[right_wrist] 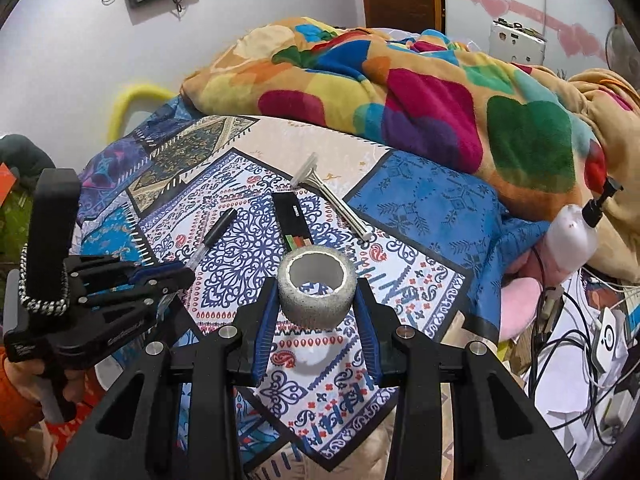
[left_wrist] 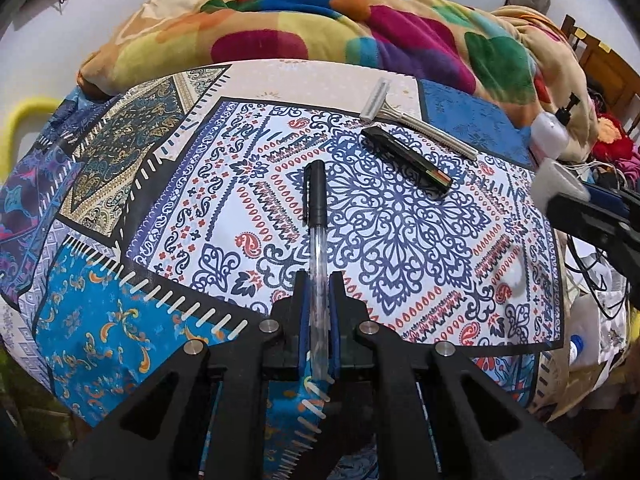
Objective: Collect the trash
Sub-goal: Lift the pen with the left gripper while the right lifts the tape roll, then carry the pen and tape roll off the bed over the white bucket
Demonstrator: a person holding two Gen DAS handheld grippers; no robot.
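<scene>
So the left tongs (left_wrist: 318,292) are clenching a clear pen (left_wrist: 316,216) above the patterned bedspread (left_wrist: 400,220), while the right tongs (right_wrist: 316,308) are gripping a grey tape roll (right_wrist: 316,286) just beside the black marker (right_wrist: 294,220) and razor (right_wrist: 340,200).

The bedcover (left_wrist: 392,216) shows a white panel of dark blue scrollwork and red paisley drops, black-bordered, flanked by bright blue patches with orange swirls and a plain mid-blue block. On it lie a clear pen (left_wrist: 317,216) with a black cap, a black case (left_wrist: 406,158) with a red-and-green strip, and a silvery razor (left_wrist: 416,120), while the tape roll (right_wrist: 317,288) is speckled grey with a white core. Behind, the blanket (right_wrist: 400,92) is tan, splashed with magenta, green, yellow, blue and purple hearts.
</scene>
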